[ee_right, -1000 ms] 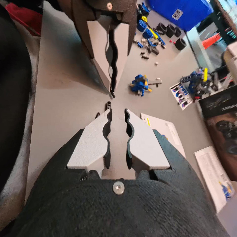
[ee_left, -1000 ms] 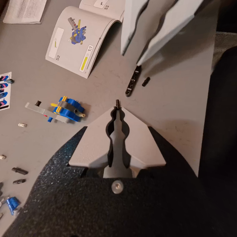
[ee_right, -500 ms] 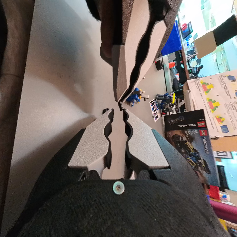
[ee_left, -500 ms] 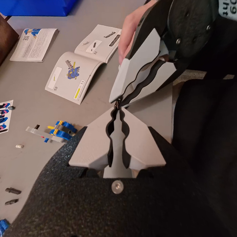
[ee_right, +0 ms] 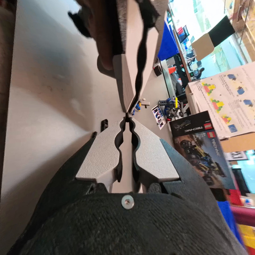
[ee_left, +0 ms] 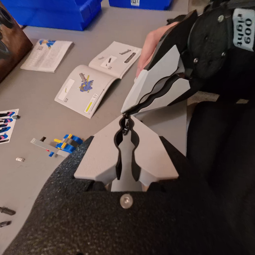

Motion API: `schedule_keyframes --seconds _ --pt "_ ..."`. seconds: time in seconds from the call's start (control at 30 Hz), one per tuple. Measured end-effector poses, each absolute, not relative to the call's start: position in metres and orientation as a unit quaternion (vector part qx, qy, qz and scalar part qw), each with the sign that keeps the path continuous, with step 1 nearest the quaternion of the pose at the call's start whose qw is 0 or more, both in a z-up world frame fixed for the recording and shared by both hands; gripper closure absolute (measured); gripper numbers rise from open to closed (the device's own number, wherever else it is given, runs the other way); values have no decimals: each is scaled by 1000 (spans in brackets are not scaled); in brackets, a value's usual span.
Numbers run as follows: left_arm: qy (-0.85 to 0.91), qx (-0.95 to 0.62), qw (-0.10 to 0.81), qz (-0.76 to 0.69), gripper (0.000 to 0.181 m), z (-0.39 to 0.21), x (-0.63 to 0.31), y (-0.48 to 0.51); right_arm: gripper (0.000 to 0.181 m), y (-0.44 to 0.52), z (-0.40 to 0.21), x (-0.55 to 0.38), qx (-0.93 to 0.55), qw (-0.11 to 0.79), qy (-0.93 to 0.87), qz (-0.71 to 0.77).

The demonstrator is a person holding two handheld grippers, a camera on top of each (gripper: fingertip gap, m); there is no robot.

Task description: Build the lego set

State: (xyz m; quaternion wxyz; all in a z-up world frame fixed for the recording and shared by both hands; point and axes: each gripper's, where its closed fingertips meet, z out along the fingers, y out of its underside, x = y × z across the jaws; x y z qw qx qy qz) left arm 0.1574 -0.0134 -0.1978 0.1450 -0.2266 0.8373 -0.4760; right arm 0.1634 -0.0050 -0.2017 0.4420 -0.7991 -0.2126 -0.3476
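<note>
Above the near edge of the grey table (ee_left: pixel 41 89), the two grippers meet tip to tip over a small black pin (ee_left: pixel 125 115).

Left gripper (ee_left: pixel 126 117) has its jaws pressed nearly together at the tips, pinching the black pin, which sticks out toward the right gripper (ee_left: pixel 126 112). That one's jaws are drawn in close as well, tips touching the pin's other end; whether it truly grips the pin I cannot tell. Under the left gripper's jaws a black beam (ee_left: pixel 126 127) with holes lies on the table, and in the right wrist view a short black piece (ee_right: pixel 94 134) lies just beside it. Left of the left gripper sits the blue and grey model (ee_left: pixel 64 144), and beyond it lies the open booklet (ee_left: pixel 88 88).
</note>
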Motion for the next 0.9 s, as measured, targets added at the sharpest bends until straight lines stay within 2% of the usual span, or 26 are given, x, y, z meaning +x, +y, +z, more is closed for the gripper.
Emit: schedule_keyframes --seconds 0.17,0.53,0.67,0.8,0.9 --pt "810 -219 139 -527 180 -190 157 -16 179 -4 -193 160 -800 500 -167 -288" --pt "824 -194 164 -507 180 -194 156 -15 178 -3 -196 159 -802 503 -171 -273" --pt "859 -184 147 -455 180 -208 155 -6 165 -18 -217 158 -857 480 -131 -135" --pt "891 -167 93 -411 180 -223 156 -1 173 -28 -234 164 -882 466 -68 -37" --pt "919 -133 77 -363 180 -231 158 2 172 -34 -242 168 -892 444 -68 -43"
